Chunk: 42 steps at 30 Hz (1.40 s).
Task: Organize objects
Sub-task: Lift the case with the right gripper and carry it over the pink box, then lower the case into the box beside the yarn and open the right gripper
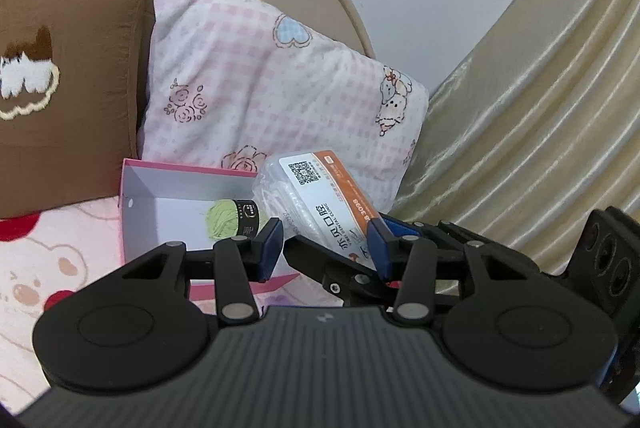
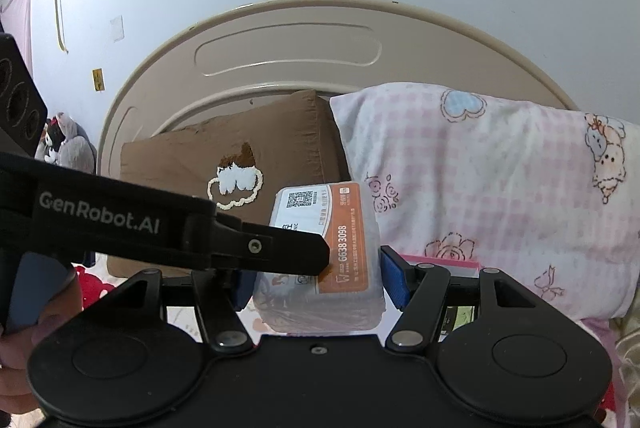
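Closest to the right wrist lens, the right gripper (image 2: 316, 280) is seen with its blue pads pressed against the two sides of a clear plastic packet (image 2: 348, 248) bearing an orange and white label with a QR code. The packet is held clear of the bed, in front of the pillows. One black finger of the left gripper (image 1: 325, 246) is laid across the packet's lower front from the left. The left jaws are spread partway: the packet's lower end and a finger of the right gripper are seen between its pads, and the pad on the yarn side is not touching the packet.

Just beside the packet, an open pink box (image 1: 136, 212) with a white interior is set on the bear-print bedspread (image 1: 48, 268). A ball of green yarn (image 1: 220, 224) with a black band is lying inside it. Behind the box, a pink checked pillow (image 1: 256, 76) and a brown cushion (image 1: 80, 108) are leaned against the beige headboard (image 2: 288, 56). A gold curtain (image 1: 540, 108) is hung at the far side.
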{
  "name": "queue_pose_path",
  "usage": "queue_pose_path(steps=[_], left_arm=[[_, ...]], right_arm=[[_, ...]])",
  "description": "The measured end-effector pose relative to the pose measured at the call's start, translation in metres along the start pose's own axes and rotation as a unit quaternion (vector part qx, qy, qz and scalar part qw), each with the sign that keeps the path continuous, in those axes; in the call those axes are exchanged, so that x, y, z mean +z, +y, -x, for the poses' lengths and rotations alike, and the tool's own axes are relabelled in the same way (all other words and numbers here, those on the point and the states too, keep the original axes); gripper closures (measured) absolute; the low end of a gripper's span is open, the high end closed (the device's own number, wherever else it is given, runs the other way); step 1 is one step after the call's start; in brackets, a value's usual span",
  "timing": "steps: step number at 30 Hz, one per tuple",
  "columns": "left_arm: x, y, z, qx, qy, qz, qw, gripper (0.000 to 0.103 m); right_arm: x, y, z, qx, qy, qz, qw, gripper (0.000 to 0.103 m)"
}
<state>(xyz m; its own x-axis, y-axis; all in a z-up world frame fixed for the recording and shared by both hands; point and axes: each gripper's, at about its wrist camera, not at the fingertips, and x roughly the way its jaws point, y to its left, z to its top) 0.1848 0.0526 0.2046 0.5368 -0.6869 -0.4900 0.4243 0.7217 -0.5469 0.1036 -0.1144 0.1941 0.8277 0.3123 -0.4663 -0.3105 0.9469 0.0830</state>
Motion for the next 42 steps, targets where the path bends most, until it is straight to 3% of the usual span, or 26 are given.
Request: queue_pose_path(steps=[7,13,17,24,28,36,39,42], left_arm=[[-0.004,0.030,-0.047,0.019,0.002,0.026,0.9995,0.059],[-0.002,0.067,-0.095,0.011,0.010,0.068,0.9976,0.059],[-0.003,0.081,-0.131,0.032,0.021,0.050,0.9980,0.060],[-0.012,0.121,-0.204,0.048,0.041,0.071,0.9954,0.059],[-0.019,0.142,-0.234,0.051,0.053,0.076,0.9944,0.059],[-0.033,0.185,-0.265,0.038,0.074,0.119,0.9893,0.060],[-0.038,0.191,-0.273,0.039,0.086,0.124,0.9877,0.060],[-0.041,0.197,-0.278,0.037,0.087,0.126,0.9874,0.060]], right_arm=[[-0.011,-0.025,-0.042,0.012,0.020,-0.017,1.000,0.036],[-0.016,-0.047,-0.090,0.018,0.048,0.000,0.999,0.036],[-0.026,-0.066,-0.122,0.022,0.058,-0.013,0.998,0.036],[-0.056,-0.106,-0.188,0.034,0.082,-0.048,0.995,0.036],[-0.071,-0.116,-0.220,0.030,0.102,-0.033,0.994,0.036],[-0.091,-0.121,-0.271,0.034,0.158,-0.022,0.987,0.036],[-0.103,-0.124,-0.273,0.025,0.159,-0.047,0.986,0.036],[-0.107,-0.123,-0.281,0.025,0.177,-0.034,0.983,0.036]])
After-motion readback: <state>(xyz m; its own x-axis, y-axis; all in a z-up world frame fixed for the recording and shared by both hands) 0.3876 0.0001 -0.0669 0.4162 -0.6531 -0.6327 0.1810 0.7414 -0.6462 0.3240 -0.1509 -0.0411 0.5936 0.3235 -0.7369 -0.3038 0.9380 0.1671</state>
